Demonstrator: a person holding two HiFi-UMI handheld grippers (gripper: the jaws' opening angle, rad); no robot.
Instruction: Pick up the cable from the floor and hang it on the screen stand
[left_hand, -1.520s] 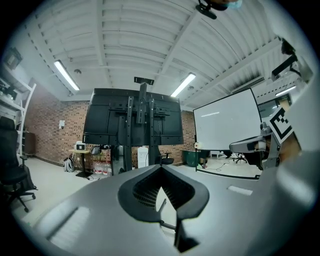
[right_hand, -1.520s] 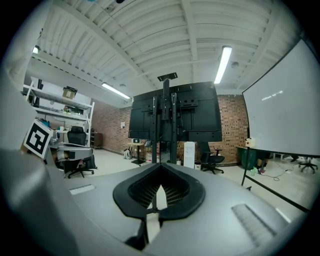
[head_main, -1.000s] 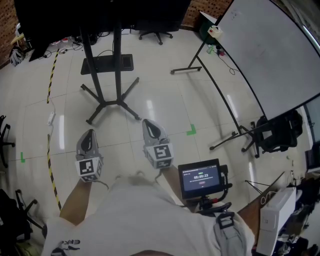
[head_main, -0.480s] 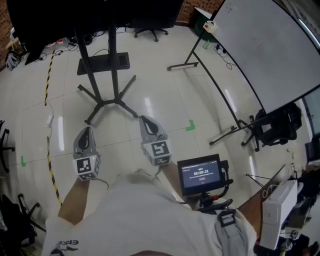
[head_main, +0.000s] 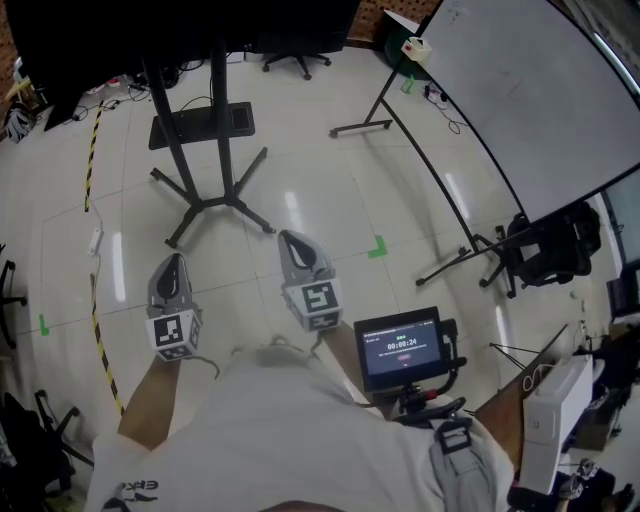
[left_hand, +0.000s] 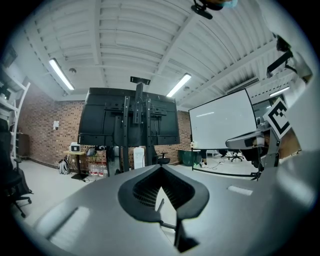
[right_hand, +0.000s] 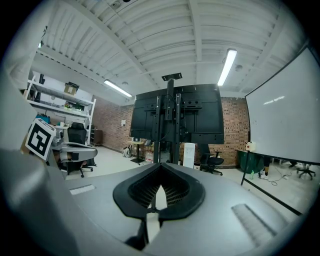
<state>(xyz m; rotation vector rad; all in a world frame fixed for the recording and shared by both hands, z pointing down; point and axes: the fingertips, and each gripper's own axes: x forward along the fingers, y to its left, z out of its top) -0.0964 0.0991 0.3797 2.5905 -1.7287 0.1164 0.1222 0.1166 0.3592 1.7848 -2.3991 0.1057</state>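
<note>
The screen stand (head_main: 205, 195) stands ahead of me on splayed black legs, its dark screen (head_main: 150, 30) at the top; both gripper views show it from behind, as the stand (left_hand: 136, 130) and the stand (right_hand: 167, 125). A yellow-and-black striped line (head_main: 92, 160), cable or tape I cannot tell, runs along the floor at the left past a small white block (head_main: 96, 240). My left gripper (head_main: 172, 264) and right gripper (head_main: 291, 240) are held level near my waist, both shut and holding nothing, well short of the stand's legs. The left gripper (left_hand: 161, 169) and right gripper (right_hand: 160, 166) point at the stand.
A large whiteboard (head_main: 540, 90) on a black frame stands to the right, with a dark chair (head_main: 548, 255) beside it. A small timer screen (head_main: 400, 348) is mounted by my right hip. A white box (head_main: 550, 420) sits at the lower right. An office chair (head_main: 295, 55) stands behind the stand.
My view has drifted a little: the stand and whiteboard have slid up and left in the picture. Both grippers stay shut and keep almost the same place.
</note>
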